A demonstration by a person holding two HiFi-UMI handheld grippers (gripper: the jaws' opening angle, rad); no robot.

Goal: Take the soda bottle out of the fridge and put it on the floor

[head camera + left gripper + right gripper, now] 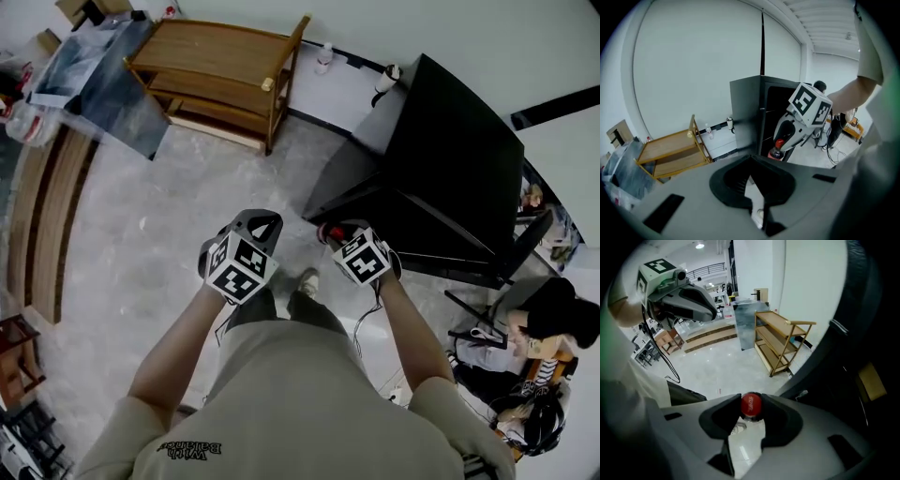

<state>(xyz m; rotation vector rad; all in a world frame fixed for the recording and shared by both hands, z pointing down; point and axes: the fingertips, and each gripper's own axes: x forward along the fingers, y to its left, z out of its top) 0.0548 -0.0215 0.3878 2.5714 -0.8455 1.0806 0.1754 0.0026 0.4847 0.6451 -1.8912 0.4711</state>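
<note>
From the head view, I stand on the pale floor (169,234) with a tool in each hand. My left gripper (257,227) is out in front of me, and my right gripper (336,234) is just beside the black fridge (450,159). Only a bit of red from the soda bottle (323,231) shows at its tip. A wooden shelf (216,66) stands well apart by the wall. The cubes carry black-and-white square markers and no words. The print on my shirt is too small for me to read.

In the left gripper view, my own fingers (729,185) are drawn together at the tips with nothing between them. Beyond them the right gripper hangs before the dark fridge. The bottle dangles from it by the neck, dark drink below a red band. I can read no name on that band.

In the right gripper view, my fingers (780,423) are closed on the bottle's neck just under the red cap (751,404), with bare floor far below. The cap bears white script, too blurred to read.

As I judge it, the first half is done, since the bottle is out of the fridge and in the air. I have yet to lower it, stand it on the floor and let go.
</note>
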